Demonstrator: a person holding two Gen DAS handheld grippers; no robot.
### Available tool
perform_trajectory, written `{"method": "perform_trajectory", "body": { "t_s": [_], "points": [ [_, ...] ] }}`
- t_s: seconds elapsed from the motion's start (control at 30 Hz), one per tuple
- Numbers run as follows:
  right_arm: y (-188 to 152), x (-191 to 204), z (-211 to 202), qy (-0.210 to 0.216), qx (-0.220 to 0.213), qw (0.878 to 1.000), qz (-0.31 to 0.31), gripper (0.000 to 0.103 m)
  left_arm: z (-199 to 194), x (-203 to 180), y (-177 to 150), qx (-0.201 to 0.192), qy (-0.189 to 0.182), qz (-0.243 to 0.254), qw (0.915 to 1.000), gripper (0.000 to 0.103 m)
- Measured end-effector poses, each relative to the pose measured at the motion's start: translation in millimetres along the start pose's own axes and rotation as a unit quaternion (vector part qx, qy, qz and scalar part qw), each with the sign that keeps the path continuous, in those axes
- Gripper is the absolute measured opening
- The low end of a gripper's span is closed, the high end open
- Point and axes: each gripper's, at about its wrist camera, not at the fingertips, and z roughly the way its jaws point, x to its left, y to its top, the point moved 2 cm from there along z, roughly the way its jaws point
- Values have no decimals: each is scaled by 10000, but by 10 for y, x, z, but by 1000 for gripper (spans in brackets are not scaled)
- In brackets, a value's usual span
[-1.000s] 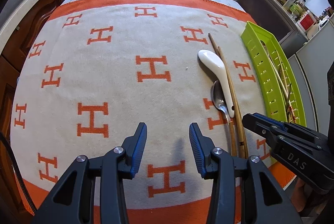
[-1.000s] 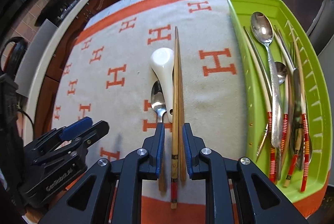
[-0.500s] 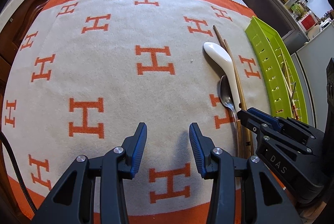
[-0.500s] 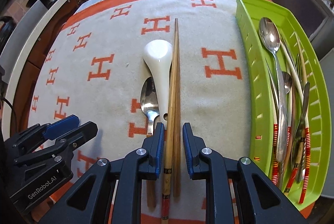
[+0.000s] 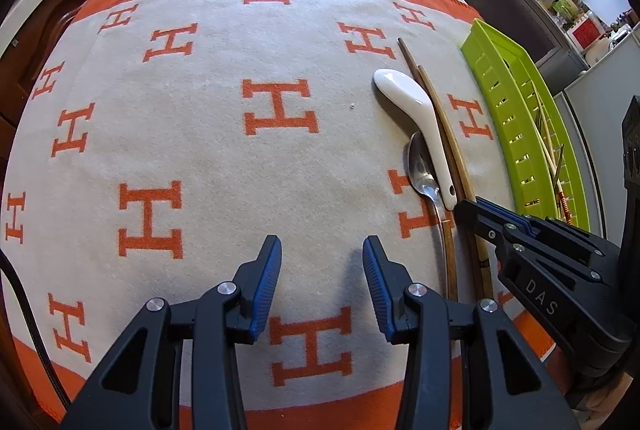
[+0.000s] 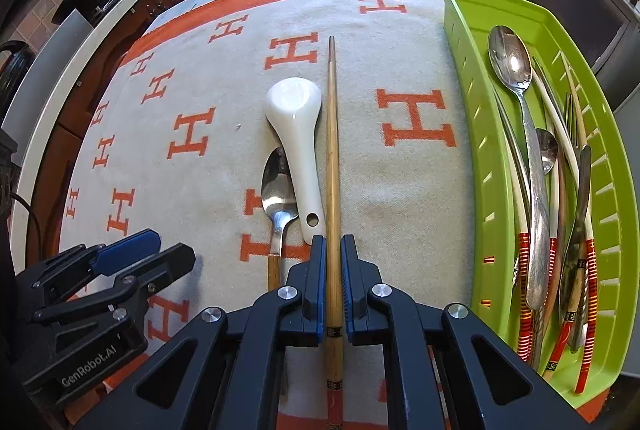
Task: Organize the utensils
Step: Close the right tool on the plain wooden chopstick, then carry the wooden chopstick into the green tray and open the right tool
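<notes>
A pair of wooden chopsticks [image 6: 332,133] lies on the H-patterned cloth, seen also in the left wrist view [image 5: 434,101]. My right gripper [image 6: 331,250] has its jaws nearly closed around the chopsticks' lower part; it shows in the left wrist view [image 5: 476,207]. A white ceramic spoon [image 6: 296,133] and a metal spoon with a wooden handle [image 6: 276,197] lie just left of the chopsticks. My left gripper [image 5: 322,254] is open and empty over bare cloth, left of them.
A green slotted tray [image 6: 464,77] on the right holds several spoons and chopsticks [image 6: 532,165]. The tray also shows in the left wrist view [image 5: 516,133]. Dark cabinets and a cluttered counter surround the table.
My right gripper has slid forward along the chopsticks and narrowed around them. The two chopsticks now lie stacked as one line. My left gripper has drifted slightly.
</notes>
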Motion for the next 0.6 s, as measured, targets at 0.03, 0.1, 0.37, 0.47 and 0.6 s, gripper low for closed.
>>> {"method": "perform_trajectory", "body": {
  "t_s": [0.03,0.1,0.37,0.47,0.6],
  "points": [
    [5,-16,-2,54,7,10000,55,7,1,-4,-2,4,3,4,10000,41],
    [5,-60,-14,217,5,9995,213,7,-4,-11,-11,18,9,18,10000,41],
    [-20,-228,-205,663,-159,9962,541,7,8,-81,-15,85,28,70,9999,41],
    [-29,-274,-324,795,-286,9945,617,7,8,-141,-28,108,51,118,9999,41],
    [-26,-398,-577,932,-542,9913,753,7,-10,-213,-25,92,99,192,9997,41]
  ]
}}
